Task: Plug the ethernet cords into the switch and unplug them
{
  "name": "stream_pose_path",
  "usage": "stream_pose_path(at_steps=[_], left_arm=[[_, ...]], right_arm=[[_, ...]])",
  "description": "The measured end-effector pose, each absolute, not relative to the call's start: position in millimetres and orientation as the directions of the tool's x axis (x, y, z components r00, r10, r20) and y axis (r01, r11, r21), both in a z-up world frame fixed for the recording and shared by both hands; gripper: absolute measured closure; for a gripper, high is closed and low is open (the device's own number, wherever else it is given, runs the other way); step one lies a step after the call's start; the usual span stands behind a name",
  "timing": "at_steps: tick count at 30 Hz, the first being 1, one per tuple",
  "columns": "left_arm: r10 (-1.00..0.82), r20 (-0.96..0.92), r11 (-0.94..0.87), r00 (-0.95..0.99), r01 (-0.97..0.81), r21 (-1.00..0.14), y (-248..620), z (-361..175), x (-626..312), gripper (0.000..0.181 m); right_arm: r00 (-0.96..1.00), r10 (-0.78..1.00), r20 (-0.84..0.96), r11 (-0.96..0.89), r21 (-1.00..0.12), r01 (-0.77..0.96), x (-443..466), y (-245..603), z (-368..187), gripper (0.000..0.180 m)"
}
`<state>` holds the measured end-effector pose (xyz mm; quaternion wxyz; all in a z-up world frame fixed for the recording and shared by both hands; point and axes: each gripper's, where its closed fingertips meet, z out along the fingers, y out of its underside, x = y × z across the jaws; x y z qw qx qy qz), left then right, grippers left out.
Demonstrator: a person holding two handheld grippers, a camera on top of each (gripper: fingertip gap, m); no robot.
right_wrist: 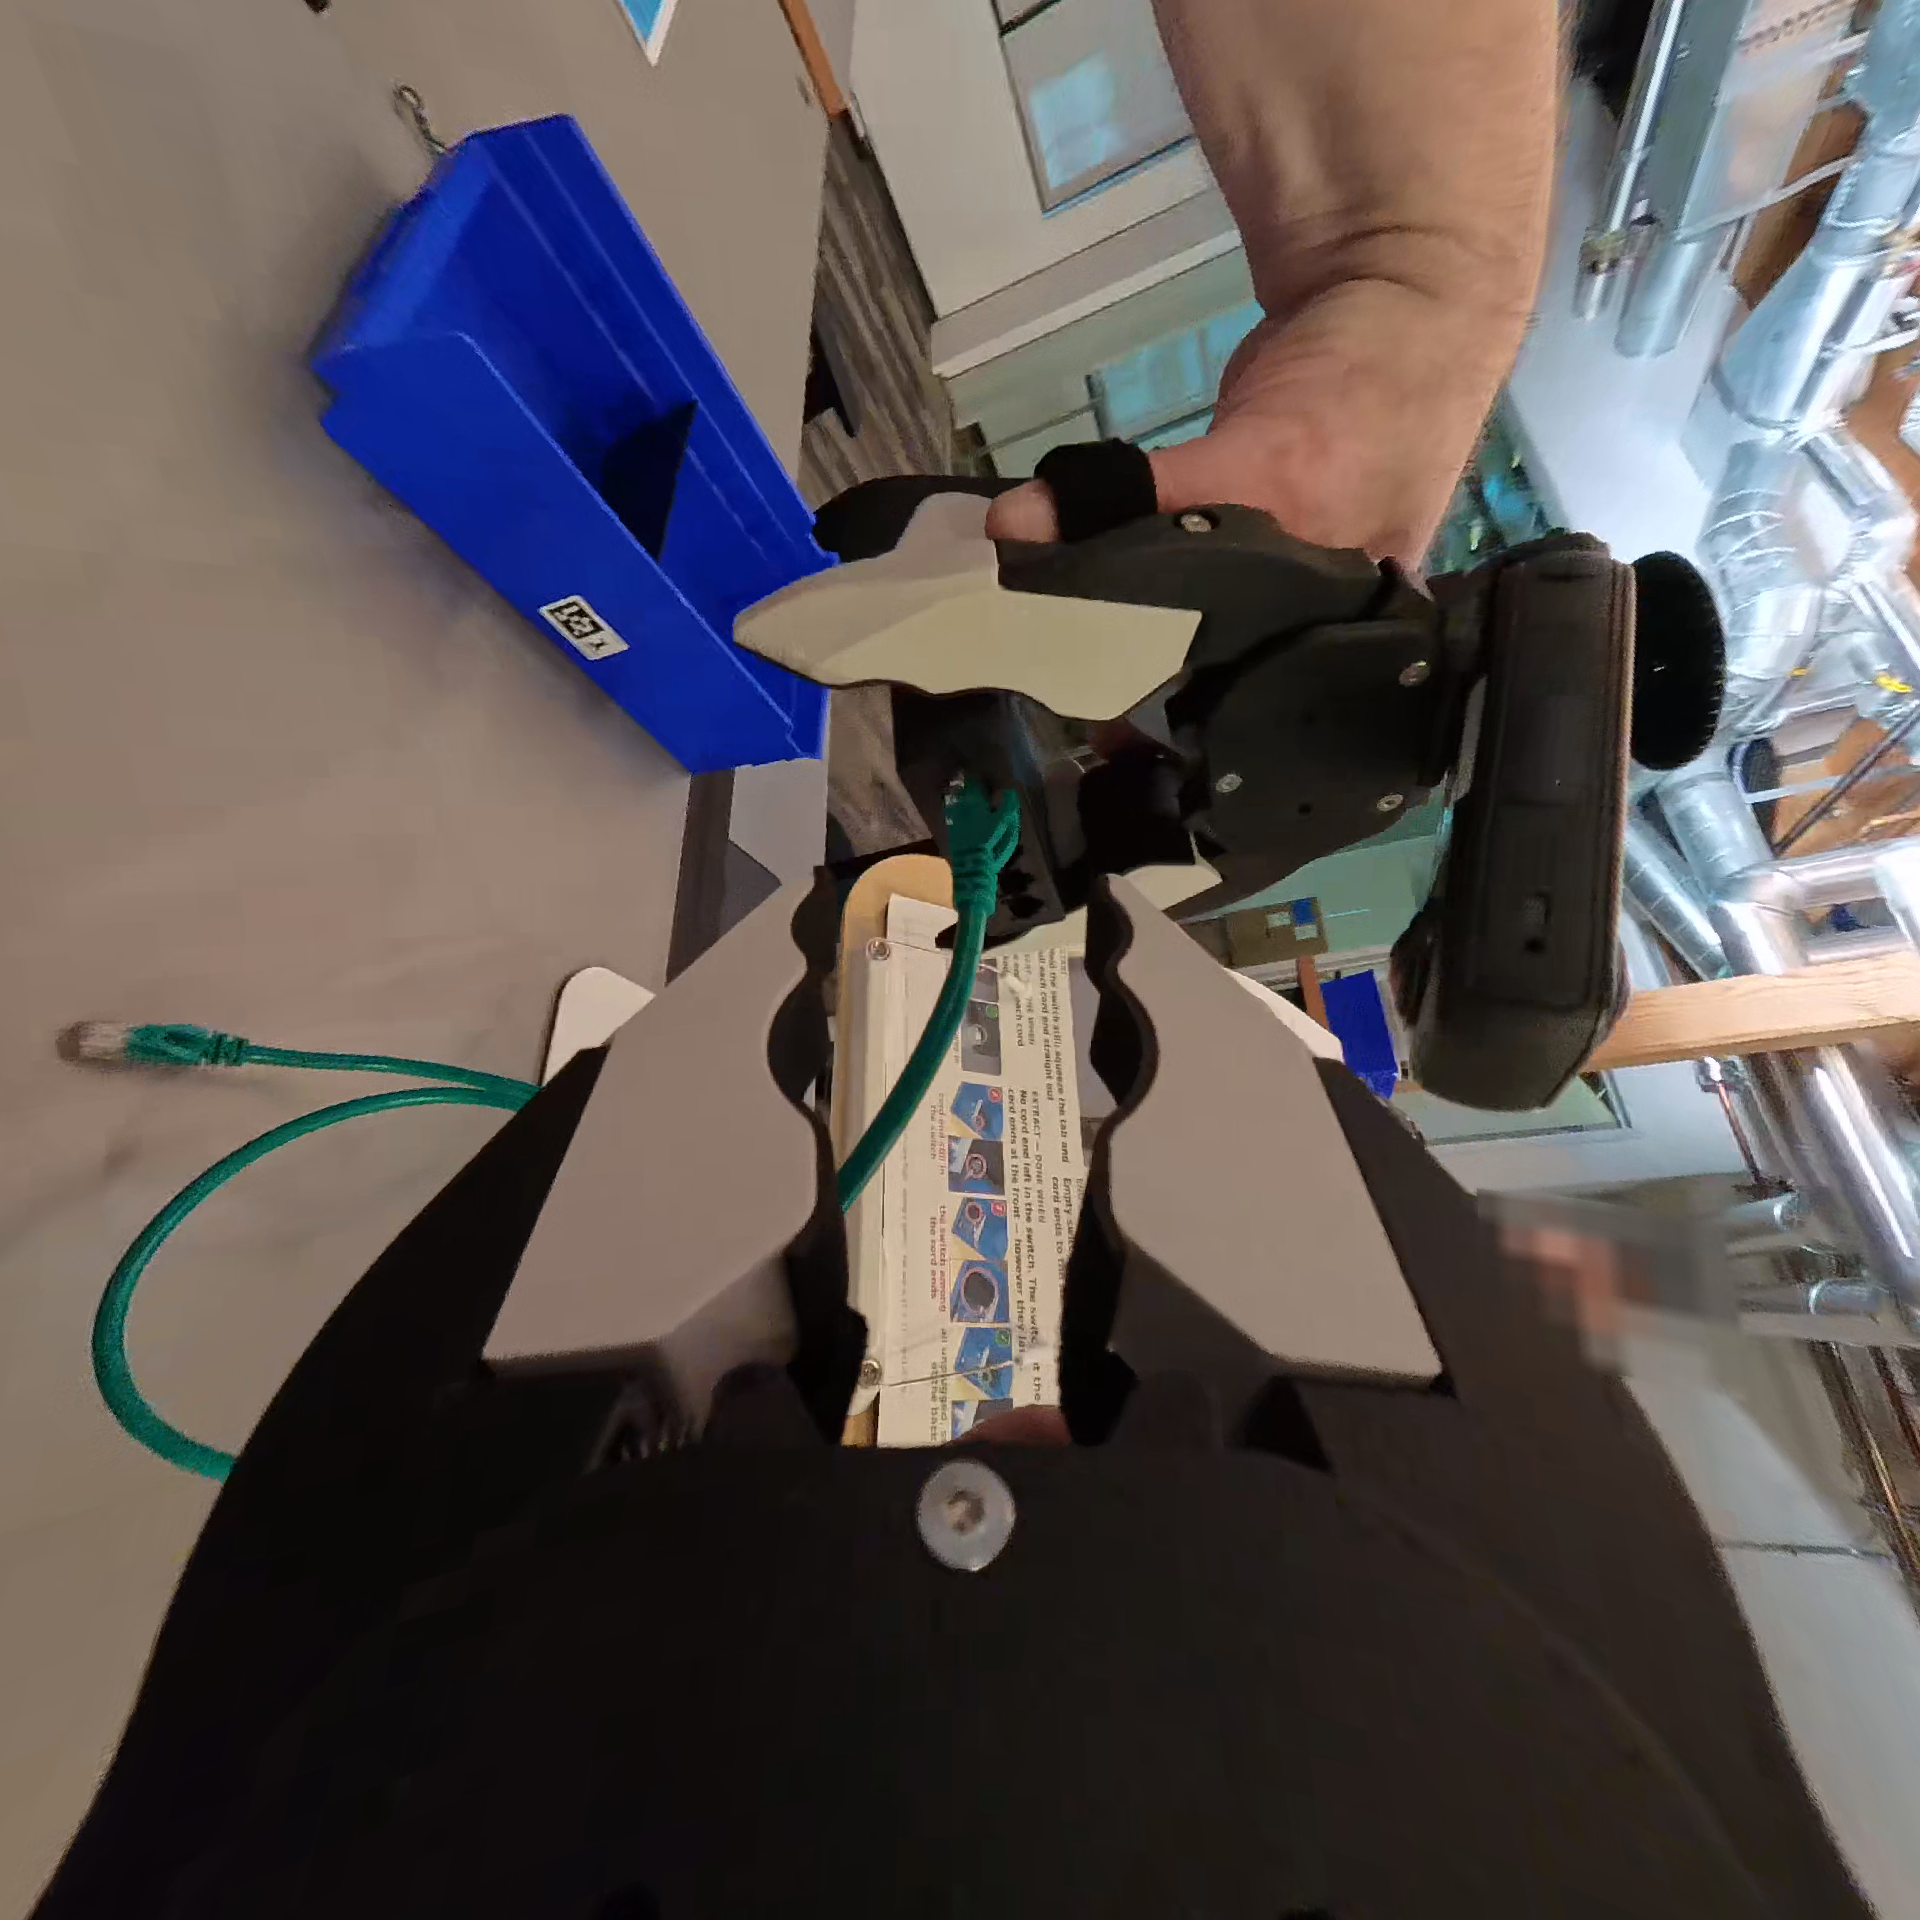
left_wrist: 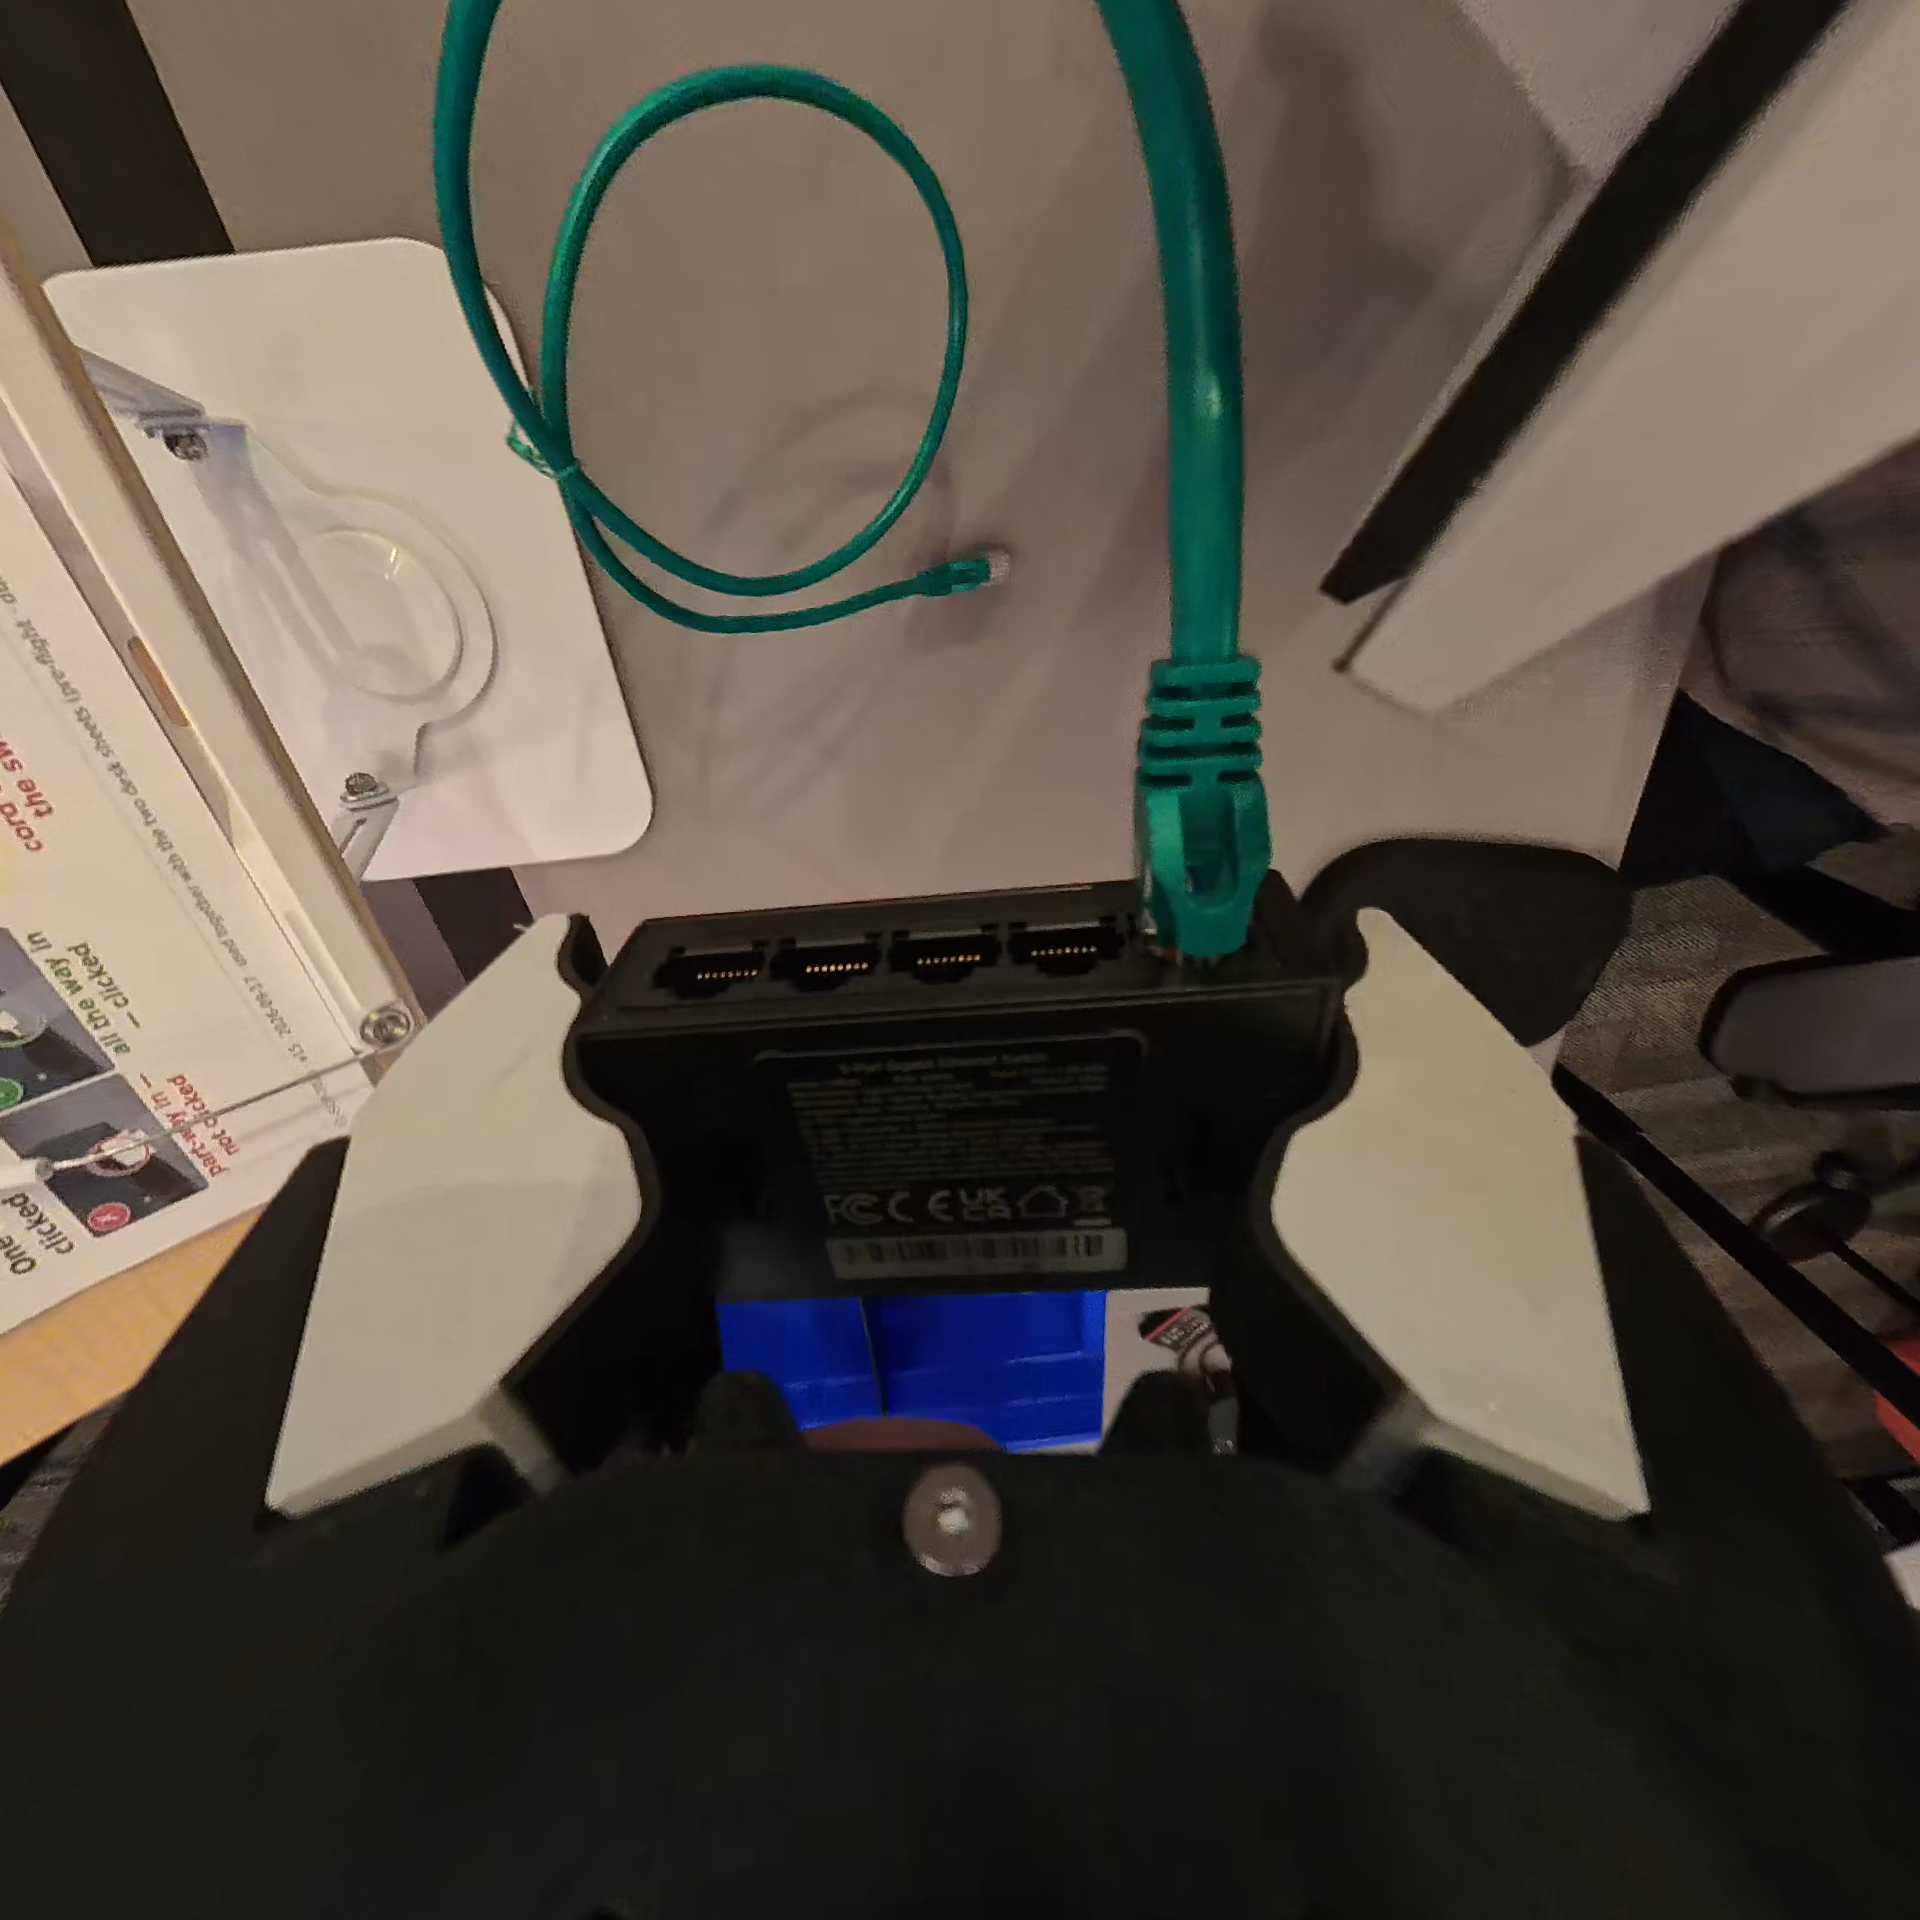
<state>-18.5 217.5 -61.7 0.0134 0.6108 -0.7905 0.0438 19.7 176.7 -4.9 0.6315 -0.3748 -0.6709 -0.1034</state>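
My left gripper [left_wrist: 964,935] is shut on the black switch [left_wrist: 956,1122], one grey finger on each side, label side towards the camera. A green ethernet cord's plug [left_wrist: 1205,821] sits in the rightmost port; the other ports are empty. The cord loops over the grey table [left_wrist: 790,312] and its loose plug [left_wrist: 966,571] lies there. In the right wrist view the switch [right_wrist: 997,769] hangs in the left gripper's fingers [right_wrist: 966,623], held by a person's hand [right_wrist: 1351,364]. My right gripper [right_wrist: 958,894] is open just short of the switch; the cord [right_wrist: 935,1039] runs through its gap untouched. The loose plug [right_wrist: 104,1042] lies at the left.
A blue bin [right_wrist: 540,416] lies on the table by its edge. An instruction sheet in a clear stand [left_wrist: 125,1039] is at the left, with a white base plate [left_wrist: 416,520] beside it. A chair [left_wrist: 1766,1018] stands off the table's right edge.
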Motion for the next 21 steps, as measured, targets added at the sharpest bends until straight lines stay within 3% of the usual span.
stream_pose_path(at_steps=[21], left_arm=[[-0.955,0.229,0.204,-0.189,-0.978,0.043,199.1,-59.2,2.4,0.055]], right_arm=[[0.143,0.333,0.932,0.705,-0.347,0.619,36.0,188.7,-13.6,0.145]])
